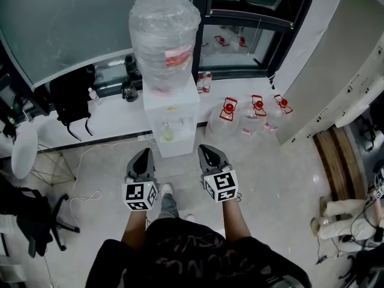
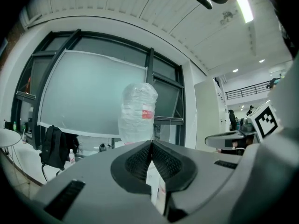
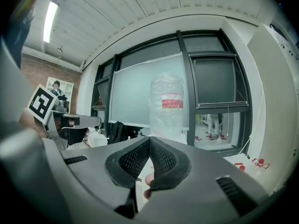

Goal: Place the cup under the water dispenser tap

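Head view: cup [image 1: 168, 134] under dispenser [image 1: 171, 108] tap; left claw [image 1: 146, 152], right claw [image 1: 203, 149] closed

Mostly plastic in my feeds, over a shiny floor.

The left gripper [image 2: 151, 143] and right gripper [image 3: 149, 139] look like matt grey moulded plastic to me, their pads [image 2: 139, 162] darker, finely ribbed and rubbery-looking. The water bottle [image 1: 163, 38] is clear, crinkled plastic with a red, paper-like label [image 1: 177, 57]. The dispenser [image 1: 174, 110] under it is smooth and white, plastic by its look. The cup [image 1: 168, 134] in its recess seems pale and translucent, but it is too small for me to say more. The floor [image 1: 282, 179] is glossy pale tile. The backpack [image 1: 71, 95] is matt black cloth. The window pane [image 1: 72, 23] looks frosted, set in dark frames [image 1: 204, 5] that I take for painted metal.
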